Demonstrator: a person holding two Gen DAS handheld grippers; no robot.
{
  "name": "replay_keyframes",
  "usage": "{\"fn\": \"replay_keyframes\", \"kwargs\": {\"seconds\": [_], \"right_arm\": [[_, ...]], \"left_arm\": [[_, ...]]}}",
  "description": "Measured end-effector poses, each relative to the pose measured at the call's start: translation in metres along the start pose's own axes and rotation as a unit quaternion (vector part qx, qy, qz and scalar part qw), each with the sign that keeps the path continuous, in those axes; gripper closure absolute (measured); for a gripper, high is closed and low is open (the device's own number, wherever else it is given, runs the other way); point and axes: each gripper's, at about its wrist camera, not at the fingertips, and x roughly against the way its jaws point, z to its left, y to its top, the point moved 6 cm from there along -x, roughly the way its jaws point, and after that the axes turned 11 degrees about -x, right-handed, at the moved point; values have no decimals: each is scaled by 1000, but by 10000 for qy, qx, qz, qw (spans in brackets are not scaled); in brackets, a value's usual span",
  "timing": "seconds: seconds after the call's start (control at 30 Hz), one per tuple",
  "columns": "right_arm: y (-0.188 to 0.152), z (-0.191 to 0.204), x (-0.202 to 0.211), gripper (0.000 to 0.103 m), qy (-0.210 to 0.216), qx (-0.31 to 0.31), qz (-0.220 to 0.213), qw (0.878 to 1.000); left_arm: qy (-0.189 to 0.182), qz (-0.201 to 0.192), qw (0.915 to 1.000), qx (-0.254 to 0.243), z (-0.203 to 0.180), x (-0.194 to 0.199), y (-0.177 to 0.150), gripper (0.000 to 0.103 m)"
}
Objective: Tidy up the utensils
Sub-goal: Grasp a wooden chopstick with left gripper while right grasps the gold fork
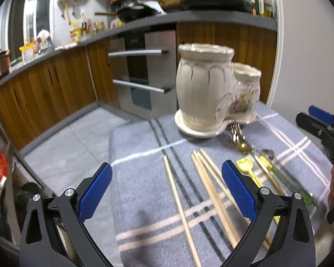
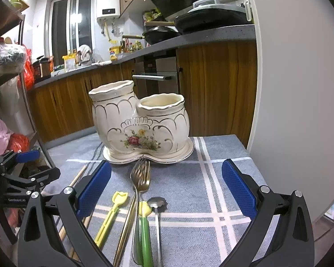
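Chopsticks, pale bamboo (image 1: 213,191), light, stiff, slippery, near cloth's front edge | grip mid-shaft | cream ceramic twin-pot holder (image 2: 142,126) fragile, far edge | left gripper (image 1: 165,191), right gripper (image 2: 167,188) both wide, empty

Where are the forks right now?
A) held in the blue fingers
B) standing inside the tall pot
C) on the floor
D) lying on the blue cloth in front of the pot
D: the gold and silver metal forks lie flat on the blue-grey striped cloth, just before the cream ceramic two-pot utensil holder, whose visible openings look empty.
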Motion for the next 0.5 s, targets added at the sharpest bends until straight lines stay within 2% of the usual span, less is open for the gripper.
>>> {"fn": "replay_keyframes", "kwargs": {"seconds": [0.2, 0.3, 0.37, 0.5], "right_arm": [[-4, -9, -10, 5, 58, -140, 391, 9991], [-6, -5, -13, 5, -76, 151, 368, 9992], [-8, -1, -14, 5, -12, 316, 406, 9987], [-14, 12, -14, 6, 147, 631, 687, 9955]], "left_arm": [[-111, 340, 9994, 0, 2, -4, -15, 9], [-236, 504, 9984, -28, -2, -4, -22, 23], [-265, 628, 9976, -109, -6, -5, -26, 34], [-517, 924, 9943, -82, -12, -9, -33, 46]]}}
